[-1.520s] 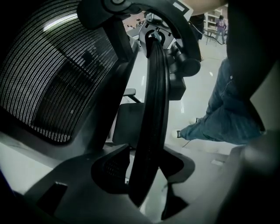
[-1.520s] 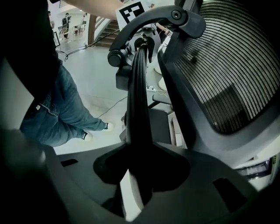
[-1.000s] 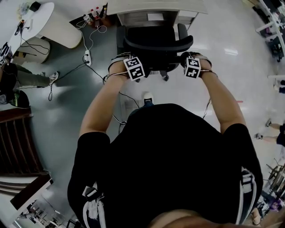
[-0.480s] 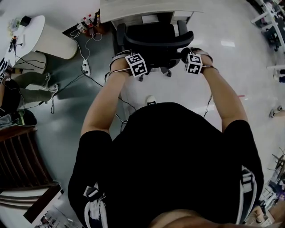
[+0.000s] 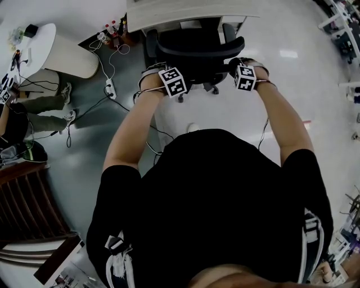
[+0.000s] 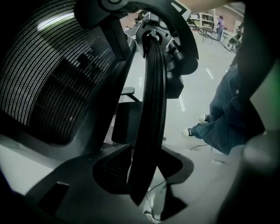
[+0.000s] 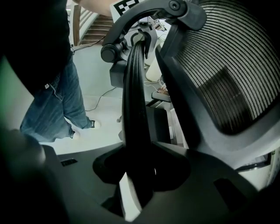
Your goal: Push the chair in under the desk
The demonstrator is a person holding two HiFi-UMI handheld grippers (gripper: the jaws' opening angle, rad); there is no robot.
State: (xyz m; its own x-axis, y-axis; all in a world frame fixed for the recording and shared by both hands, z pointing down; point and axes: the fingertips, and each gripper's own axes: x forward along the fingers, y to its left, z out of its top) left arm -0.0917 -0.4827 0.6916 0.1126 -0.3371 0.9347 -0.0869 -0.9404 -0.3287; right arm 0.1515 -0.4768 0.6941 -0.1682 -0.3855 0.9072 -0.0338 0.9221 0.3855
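Observation:
A black mesh office chair (image 5: 197,49) stands at the light desk (image 5: 169,14) at the top of the head view, its seat partly under the desktop. My left gripper (image 5: 166,71) holds the left end of the backrest's top rim (image 6: 151,109). Its jaws have just been closing, and the rim runs between them (image 6: 142,175). At the rim's right end my right gripper (image 5: 236,67) is shut on the same dark rim (image 7: 133,100), which fills the gap between its jaws (image 7: 140,175). The mesh back (image 6: 48,74) curves away beside each gripper.
A power strip (image 5: 111,88) and loose cables lie on the floor left of the chair. A white round table (image 5: 56,42) and a seated person's legs (image 5: 45,104) are at far left. Dark wooden stairs (image 5: 22,194) are lower left.
Both grippers and the chair have moved toward the desk together. The seat now sits further under the desktop, and the person has stepped forward.

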